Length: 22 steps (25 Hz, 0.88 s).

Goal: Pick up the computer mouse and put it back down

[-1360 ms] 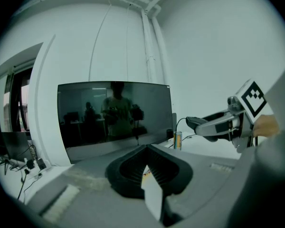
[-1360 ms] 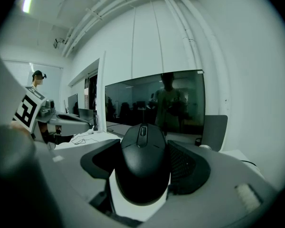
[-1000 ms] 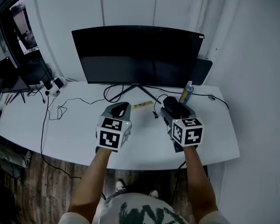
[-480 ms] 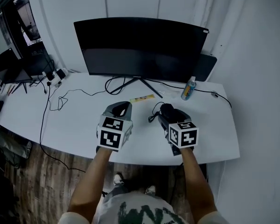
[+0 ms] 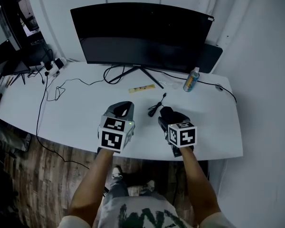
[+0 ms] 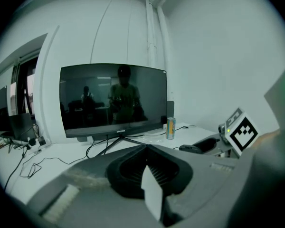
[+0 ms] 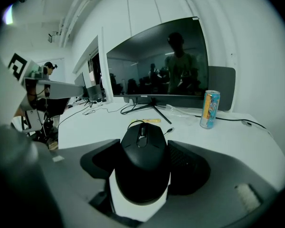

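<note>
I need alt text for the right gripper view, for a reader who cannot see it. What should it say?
The right tool grips a black computer mouse between its jaws, over a white desk. Behind stand a dark monitor and a drink can.

We see a matt black plastic computer mouse [image 7: 142,170] held by the right gripper [image 7: 145,147], itself matt grey plastic with ribbed black pads [image 7: 187,167]. The desk [image 5: 85,113] is smooth matt white, the monitor [image 5: 142,32] screen glossy and mirror-like, the can [image 5: 191,80] shiny printed metal, and the floor [image 5: 19,175] wood plank.
</note>
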Tool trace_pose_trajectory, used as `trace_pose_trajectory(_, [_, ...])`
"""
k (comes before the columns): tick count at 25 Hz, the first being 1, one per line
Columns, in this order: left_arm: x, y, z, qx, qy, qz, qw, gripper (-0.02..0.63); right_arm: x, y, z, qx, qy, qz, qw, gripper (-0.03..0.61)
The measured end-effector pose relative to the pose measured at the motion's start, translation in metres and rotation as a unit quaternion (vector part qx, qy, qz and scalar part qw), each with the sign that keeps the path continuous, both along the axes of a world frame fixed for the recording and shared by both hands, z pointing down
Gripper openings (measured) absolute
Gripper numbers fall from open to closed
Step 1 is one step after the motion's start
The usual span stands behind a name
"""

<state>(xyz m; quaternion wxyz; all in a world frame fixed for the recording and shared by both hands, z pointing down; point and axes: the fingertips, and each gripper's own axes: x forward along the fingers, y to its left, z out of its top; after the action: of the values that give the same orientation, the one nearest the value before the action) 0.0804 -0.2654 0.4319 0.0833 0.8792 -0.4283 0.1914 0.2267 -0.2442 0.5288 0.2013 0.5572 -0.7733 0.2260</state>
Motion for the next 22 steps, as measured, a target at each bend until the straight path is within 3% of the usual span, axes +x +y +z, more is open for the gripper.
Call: trace_pose_trajectory(22, [0.01, 0.016, 0.057, -0.025, -0.008, -0.024, 0.9994, 0.003, 0.022, 0.016, 0.103, -0.096, 0.055, -0.026, 0.994, 0.311])
